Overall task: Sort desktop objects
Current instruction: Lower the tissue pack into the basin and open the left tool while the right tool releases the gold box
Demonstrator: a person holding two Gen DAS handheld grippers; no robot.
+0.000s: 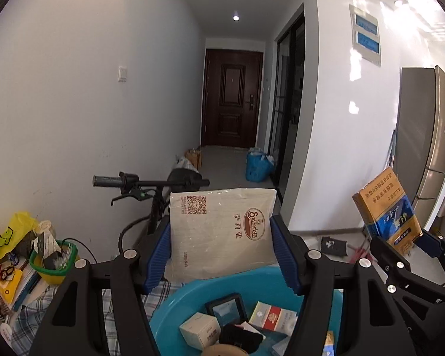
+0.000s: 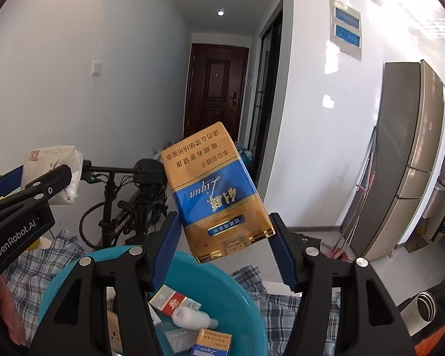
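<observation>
while both show the basin (image 1: 311, 284) — only right shows the flask (image 2: 427, 307).

This is a lived-in home, an apartment entry hall: a dark wooden front door (image 1: 231, 98) ends a narrow white corridor, a tall fridge (image 2: 400, 160) stands by the wall, a bicycle (image 2: 127, 195) is parked indoors, and bags (image 1: 256, 164) sit on the floor.
</observation>
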